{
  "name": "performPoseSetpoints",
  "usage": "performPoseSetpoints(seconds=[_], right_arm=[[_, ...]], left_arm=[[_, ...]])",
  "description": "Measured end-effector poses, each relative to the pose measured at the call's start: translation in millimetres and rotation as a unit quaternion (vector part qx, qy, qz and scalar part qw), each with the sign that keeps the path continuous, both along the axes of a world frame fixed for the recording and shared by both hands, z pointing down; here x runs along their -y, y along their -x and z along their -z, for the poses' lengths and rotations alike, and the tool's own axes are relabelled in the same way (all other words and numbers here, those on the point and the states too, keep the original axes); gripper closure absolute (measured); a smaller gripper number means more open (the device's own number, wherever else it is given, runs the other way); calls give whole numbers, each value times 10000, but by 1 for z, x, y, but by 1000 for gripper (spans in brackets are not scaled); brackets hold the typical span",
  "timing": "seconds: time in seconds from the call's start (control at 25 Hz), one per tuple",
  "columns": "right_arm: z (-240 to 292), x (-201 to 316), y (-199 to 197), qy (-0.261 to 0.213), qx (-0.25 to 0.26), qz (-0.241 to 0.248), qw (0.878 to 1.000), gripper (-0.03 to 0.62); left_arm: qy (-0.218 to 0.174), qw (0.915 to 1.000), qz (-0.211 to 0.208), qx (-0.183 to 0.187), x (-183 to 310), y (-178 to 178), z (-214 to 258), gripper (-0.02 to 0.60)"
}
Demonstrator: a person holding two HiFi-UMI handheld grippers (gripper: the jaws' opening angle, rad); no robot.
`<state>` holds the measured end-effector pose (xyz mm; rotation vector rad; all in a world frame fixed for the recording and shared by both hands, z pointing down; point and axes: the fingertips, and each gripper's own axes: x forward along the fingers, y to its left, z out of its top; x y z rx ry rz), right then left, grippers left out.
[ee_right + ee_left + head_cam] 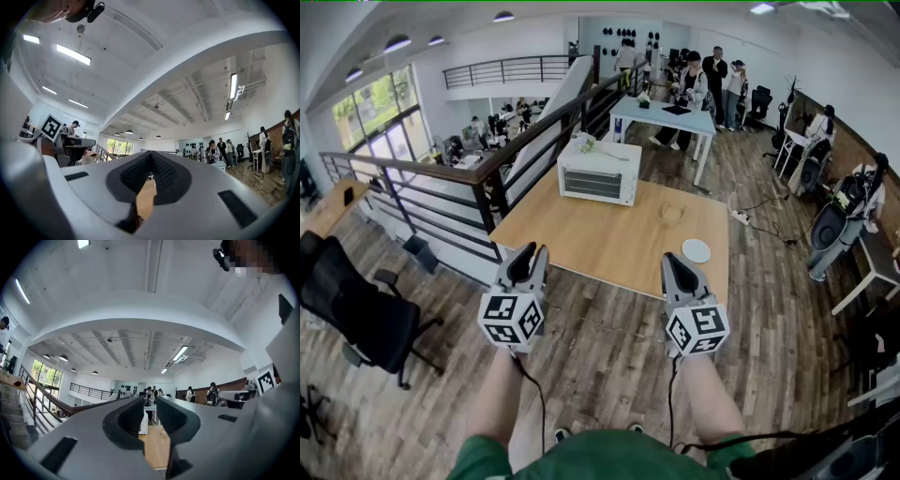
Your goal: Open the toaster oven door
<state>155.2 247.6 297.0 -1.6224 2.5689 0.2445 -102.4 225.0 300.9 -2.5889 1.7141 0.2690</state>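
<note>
The white toaster oven point(598, 172) stands at the far edge of a wooden table point(600, 239), its door closed and facing me. Both grippers hover over the floor, short of the table's near edge and far from the oven. My left gripper point(528, 261) holds its jaws a narrow gap apart with nothing between them. In the left gripper view point(150, 401) that gap frames the toaster oven point(142, 423) and the table point(157, 451). On my right gripper point(679, 265) the tips touch and grip nothing, as the right gripper view point(151, 157) also shows.
A white round disc point(696, 250) and a small brownish object point(673, 214) lie on the table's right half. A black railing point(441, 178) runs along the left, with a black office chair point(356, 314) nearer. A pale table point(661, 117) and several people are behind the oven.
</note>
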Motion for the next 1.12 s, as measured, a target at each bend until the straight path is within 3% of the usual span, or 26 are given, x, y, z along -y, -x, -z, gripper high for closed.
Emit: performPoseSetpoints(seconds=[0.4, 0.64, 0.76, 0.92, 1.12], right_arm=[[1, -16, 5, 7, -4, -31, 10000, 572], [-3, -13, 7, 0, 340, -462, 9984, 571], [-7, -11, 19, 59, 358, -649, 9972, 571], [-11, -9, 50, 97, 233, -762, 9968, 571], [-18, -9, 94, 243, 36, -756, 9968, 517]], left_arm=[[-60, 10000, -2, -45, -15, 4, 4, 485], [-164, 9999, -34, 27, -24, 23, 0, 485], [-170, 9997, 26, 173, -27, 47, -5, 485], [122, 9978, 487, 445, -21, 101, -26, 485], [347, 9967, 672, 291, -15, 161, -44, 483]])
